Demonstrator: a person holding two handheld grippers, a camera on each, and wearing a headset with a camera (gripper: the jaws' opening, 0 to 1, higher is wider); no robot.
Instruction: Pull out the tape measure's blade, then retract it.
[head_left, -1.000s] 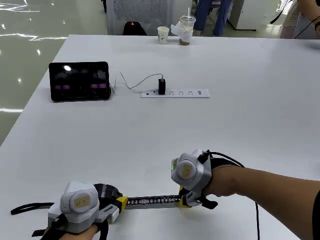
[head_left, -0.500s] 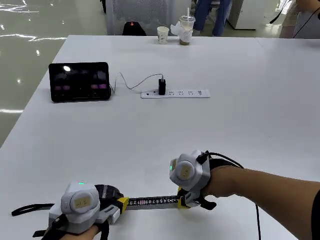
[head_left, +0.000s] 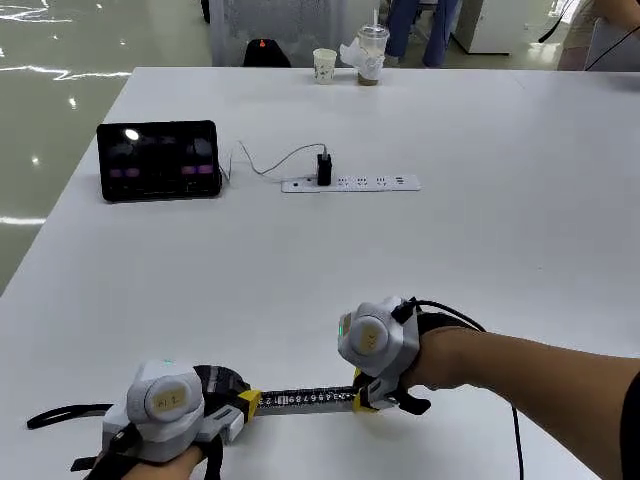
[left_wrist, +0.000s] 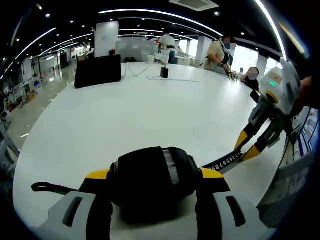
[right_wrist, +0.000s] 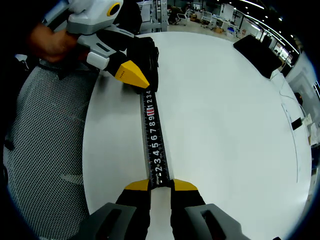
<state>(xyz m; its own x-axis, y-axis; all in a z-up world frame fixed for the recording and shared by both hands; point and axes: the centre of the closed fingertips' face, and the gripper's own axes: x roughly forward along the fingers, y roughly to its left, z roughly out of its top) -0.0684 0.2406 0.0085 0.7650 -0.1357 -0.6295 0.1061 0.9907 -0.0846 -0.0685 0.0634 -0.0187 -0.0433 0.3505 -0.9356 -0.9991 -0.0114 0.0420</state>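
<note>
A black tape measure case (head_left: 216, 384) rests on the white table (head_left: 450, 230) near its front edge, and my left gripper (head_left: 238, 398) is shut on it. In the left gripper view the case (left_wrist: 150, 165) sits between my yellow-tipped jaws. Its blade (head_left: 305, 400), with printed numbers, runs right along the table to my right gripper (head_left: 362, 400). The right gripper (right_wrist: 161, 186) is shut on the blade's end, and the blade (right_wrist: 152, 130) leads away to the case (right_wrist: 148, 54). A black wrist strap (head_left: 60, 414) trails left from the case.
A dark tablet (head_left: 160, 160) stands at the back left. A white power strip (head_left: 352, 185) with a black plug and cable lies mid-table. Two cups (head_left: 325, 67) stand at the far edge. A mesh chair (right_wrist: 45, 130) is beside the table's near edge.
The two grippers have come slightly closer together, so the exposed stretch of blade is a little shorter. Both grips are unchanged.
</note>
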